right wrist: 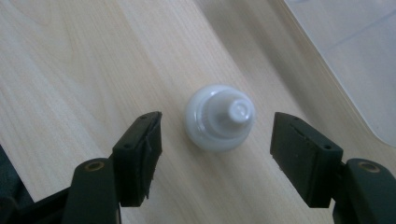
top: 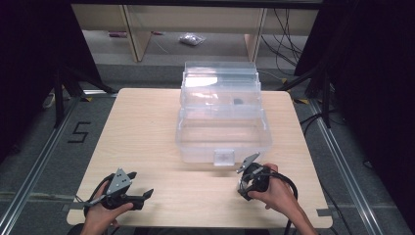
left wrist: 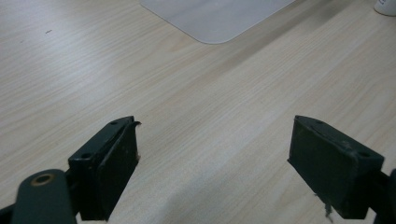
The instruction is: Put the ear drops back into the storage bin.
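Note:
A small white bottle [right wrist: 215,136] with a ribbed cap stands upright on the wooden table [top: 147,127], seen from straight above in the right gripper view. My right gripper [right wrist: 218,122] points down over it, one jaw on either side. Gaps remain between the pads and the bottle, so it is open. In the high view my right gripper [top: 249,187] is near the front right of the table, just in front of the clear box [top: 222,132]. My left gripper [top: 142,183] rests at the front left, and its jaws [left wrist: 215,123] are wide open over bare wood.
The clear plastic box has a raised lid and a front latch [top: 224,157], and fills the middle and back of the table. Its corner [left wrist: 215,18] lies ahead of the left gripper, and its edge [right wrist: 355,60] runs beside the bottle. A small dark item [top: 238,102] lies inside.

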